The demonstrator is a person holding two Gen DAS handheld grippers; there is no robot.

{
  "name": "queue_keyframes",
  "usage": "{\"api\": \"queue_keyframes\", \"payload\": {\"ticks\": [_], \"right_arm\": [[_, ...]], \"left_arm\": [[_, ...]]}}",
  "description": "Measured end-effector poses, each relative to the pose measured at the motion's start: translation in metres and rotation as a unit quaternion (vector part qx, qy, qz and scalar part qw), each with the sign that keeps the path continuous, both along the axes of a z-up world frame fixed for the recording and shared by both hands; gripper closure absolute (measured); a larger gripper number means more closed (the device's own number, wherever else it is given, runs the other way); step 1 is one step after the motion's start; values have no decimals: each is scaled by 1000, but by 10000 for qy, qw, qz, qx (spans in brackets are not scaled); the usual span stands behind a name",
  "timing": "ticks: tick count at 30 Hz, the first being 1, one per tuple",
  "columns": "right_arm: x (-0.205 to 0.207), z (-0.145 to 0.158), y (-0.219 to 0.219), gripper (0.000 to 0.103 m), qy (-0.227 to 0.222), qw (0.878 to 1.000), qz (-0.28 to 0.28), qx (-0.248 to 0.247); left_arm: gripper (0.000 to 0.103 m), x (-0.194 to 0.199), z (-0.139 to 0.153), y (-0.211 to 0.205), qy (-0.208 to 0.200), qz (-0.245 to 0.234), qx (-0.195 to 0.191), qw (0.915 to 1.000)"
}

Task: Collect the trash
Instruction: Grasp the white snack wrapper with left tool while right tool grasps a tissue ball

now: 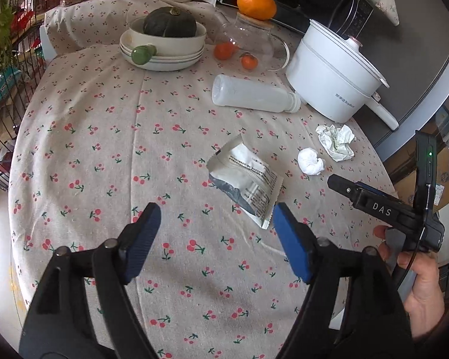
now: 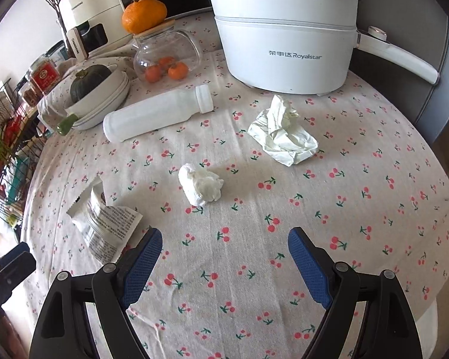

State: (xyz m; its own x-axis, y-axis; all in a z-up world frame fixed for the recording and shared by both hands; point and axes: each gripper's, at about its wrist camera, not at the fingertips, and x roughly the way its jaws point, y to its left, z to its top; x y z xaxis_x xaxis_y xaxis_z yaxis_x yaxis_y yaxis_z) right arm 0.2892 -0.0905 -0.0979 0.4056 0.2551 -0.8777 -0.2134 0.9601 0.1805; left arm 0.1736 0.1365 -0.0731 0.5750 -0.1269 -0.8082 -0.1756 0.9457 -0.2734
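Trash lies on the cherry-print tablecloth (image 1: 104, 155). A torn white snack wrapper (image 1: 247, 184) lies just ahead of my left gripper (image 1: 217, 214), which is open and empty above the cloth. The wrapper also shows in the right wrist view (image 2: 106, 227). A white tissue ball (image 2: 200, 187) lies ahead of my right gripper (image 2: 224, 237), which is open and empty. A crumpled pale paper (image 2: 283, 133) lies beyond it. An empty white plastic bottle (image 2: 155, 113) lies on its side near the back. The tissue ball (image 1: 310, 161), paper (image 1: 336, 140) and bottle (image 1: 254, 94) also show in the left wrist view.
A white electric pot (image 2: 287, 48) stands at the back. A glass jug (image 2: 164, 51) has an orange (image 2: 143, 15) on its lid, small oranges beside it. Stacked bowls hold a green squash (image 1: 169, 24). A wire rack (image 1: 3, 89) stands left of the table.
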Motion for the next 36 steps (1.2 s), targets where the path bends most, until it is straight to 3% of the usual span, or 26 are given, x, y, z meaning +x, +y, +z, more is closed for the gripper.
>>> {"api": "queue_keyframes", "payload": {"ticks": [3, 6, 9, 10, 19, 25, 27, 28, 29, 36], "right_arm": [[14, -8, 12, 18, -73, 9998, 78, 146], [30, -22, 20, 31, -29, 9997, 68, 233], [42, -33, 24, 55, 9, 9997, 98, 220], [44, -35, 24, 75, 6, 9994, 162, 305], [31, -6, -11, 78, -142, 9988, 87, 463], [13, 21, -47, 78, -289, 9984, 150, 463], [8, 26, -59, 78, -313, 9983, 153, 461], [6, 28, -64, 78, -321, 9984, 156, 443], [4, 29, -69, 78, -318, 9985, 165, 411], [-10, 31, -98, 78, -256, 9993, 170, 190]], "left_arm": [[26, 0, -2, 5, 60, 109, 29, 9999], [25, 2, -4, 6, 84, 93, 137, 9998], [22, 6, -10, 6, 174, 103, 143, 9997], [22, 9, -12, 5, 199, 117, 132, 9996], [21, 46, -23, -37, 181, 110, -81, 9997], [22, 68, -46, -62, 320, 220, 348, 9986], [41, 71, -53, -60, 415, 373, 375, 9977], [43, 70, -52, -60, 284, 432, 439, 9977], [63, 71, -51, -60, 262, 440, 449, 9977], [84, 69, -53, -59, 231, 253, 376, 9987]]}}
